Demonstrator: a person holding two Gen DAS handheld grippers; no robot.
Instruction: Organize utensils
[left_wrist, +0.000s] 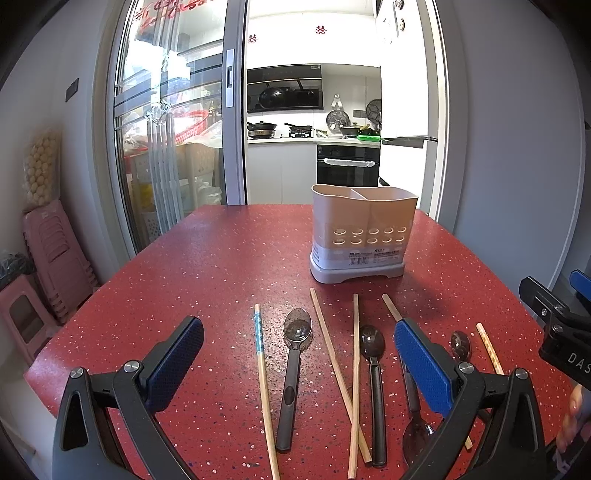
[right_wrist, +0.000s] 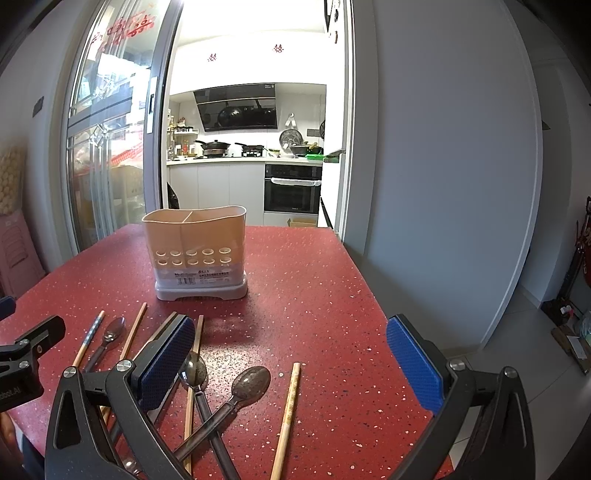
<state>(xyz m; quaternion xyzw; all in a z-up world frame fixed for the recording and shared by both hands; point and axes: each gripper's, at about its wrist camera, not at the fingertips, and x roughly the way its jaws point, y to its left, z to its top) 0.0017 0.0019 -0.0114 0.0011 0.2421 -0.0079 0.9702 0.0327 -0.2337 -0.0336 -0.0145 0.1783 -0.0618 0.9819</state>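
Left gripper (left_wrist: 298, 363) spread wide, nothing between the pads, hovering low over the near edge of the red table (left_wrist: 207, 266). Right gripper (right_wrist: 290, 360) same: wide apart, empty, over the right end of the utensil row.

Utensils all flat on the table, none sorted yet:
- blue-patterned chopstick (left_wrist: 263, 380), far left, alone
- black-handled spoon (left_wrist: 294, 365) just beside it, bowl pointing at the holder
- two plain chopsticks (left_wrist: 341, 376) crossing each other near their lower ends
- second dark spoon (left_wrist: 373, 373) right of them
- another chopstick (left_wrist: 391, 307), mostly hidden behind the left gripper's right pad
- in the right wrist view, two spoons (right_wrist: 221, 398) with handles crossed and one lone chopstick (right_wrist: 289, 410) furthest right

Exact spoon count is shaky: left view shows a spoon bowl low down behind the pad that may be one more, or one of those already listed. Call it four or so spoons, roughly six chopsticks.

Holder (left_wrist: 364, 232): beige, two compartments, perforated front, grey base, upright, further back on the table, apart from the row. What shows of the compartments from above looks empty.

Progress: effectively zero. Everything's left: pick each piece, drop upright into the holder, presumably chopsticks in one side, spoons in the other. The crossed pairs will need separating first or the grab drags both.
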